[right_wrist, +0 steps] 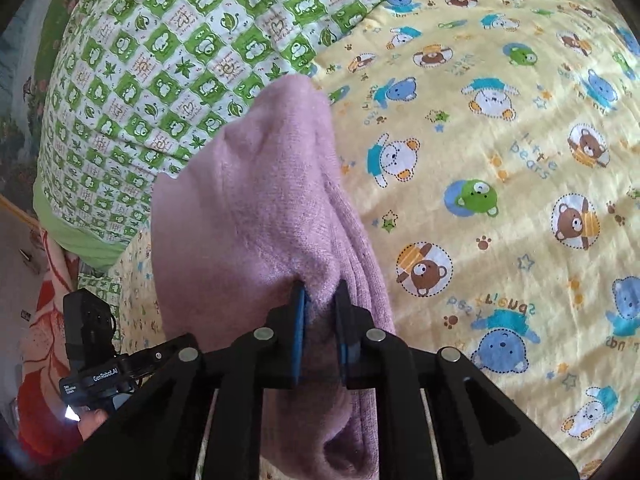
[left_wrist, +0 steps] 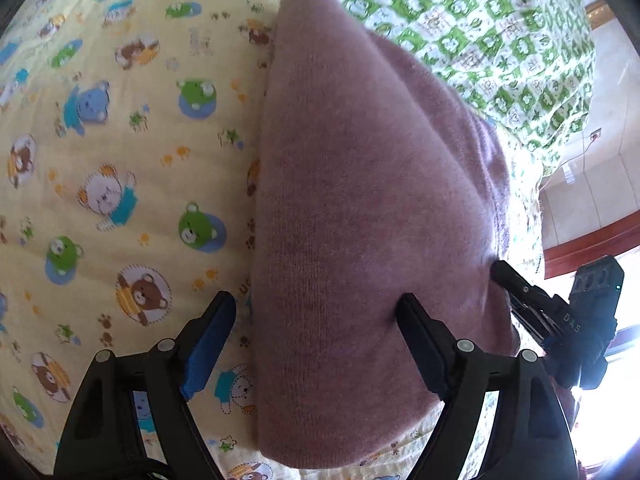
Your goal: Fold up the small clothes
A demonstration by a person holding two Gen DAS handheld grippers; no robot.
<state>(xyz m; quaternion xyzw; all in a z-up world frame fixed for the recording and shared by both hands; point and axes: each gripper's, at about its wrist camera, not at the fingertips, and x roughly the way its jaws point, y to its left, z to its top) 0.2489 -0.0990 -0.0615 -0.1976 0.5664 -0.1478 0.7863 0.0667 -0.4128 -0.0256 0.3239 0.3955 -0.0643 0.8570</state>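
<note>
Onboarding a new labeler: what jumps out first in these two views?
A pink knit garment fills the middle of both views, pinched by the right tool. Under it lies a yellow bear-print sheet, with a green checked quilt behind. The left tool is open over the garment's edge.

A home bedroom is indicated by a bear-print bedsheet (right_wrist: 500, 184), a green quilt (right_wrist: 168, 60) and a wall socket (left_wrist: 596, 134).

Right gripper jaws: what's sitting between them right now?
A bunched fold of the pink knit garment, pinched between the right gripper jaws. The right wrist view shows this; nothing else is in the gap.
</note>
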